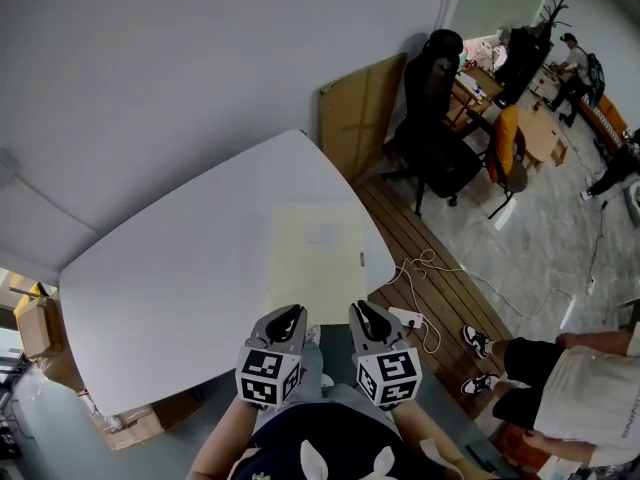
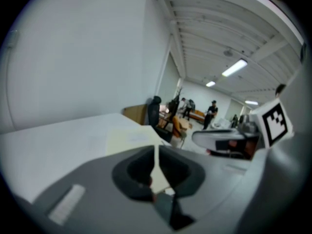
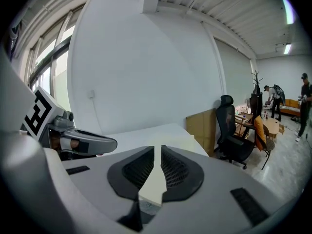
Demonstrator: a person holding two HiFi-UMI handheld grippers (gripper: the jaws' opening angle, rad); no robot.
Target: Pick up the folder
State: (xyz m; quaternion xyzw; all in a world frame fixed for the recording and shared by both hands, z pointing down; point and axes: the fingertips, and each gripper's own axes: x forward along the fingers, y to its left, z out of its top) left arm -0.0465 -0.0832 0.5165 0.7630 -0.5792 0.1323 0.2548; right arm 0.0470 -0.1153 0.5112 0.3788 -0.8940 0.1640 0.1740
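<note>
Head view: pale yellow flat folder (image 1: 318, 263) is lying on white rounded table (image 1: 170, 278).
Tools: left gripper (image 1: 291, 313) and right gripper (image 1: 361, 308) are hovering closed, empty.

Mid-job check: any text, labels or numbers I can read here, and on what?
Nothing readable.
Folder: pale label patch, too faint to read.
Left gripper and right gripper: black-and-white square markers, no letters.
Bystander's shirt: print too small to read.
</note>
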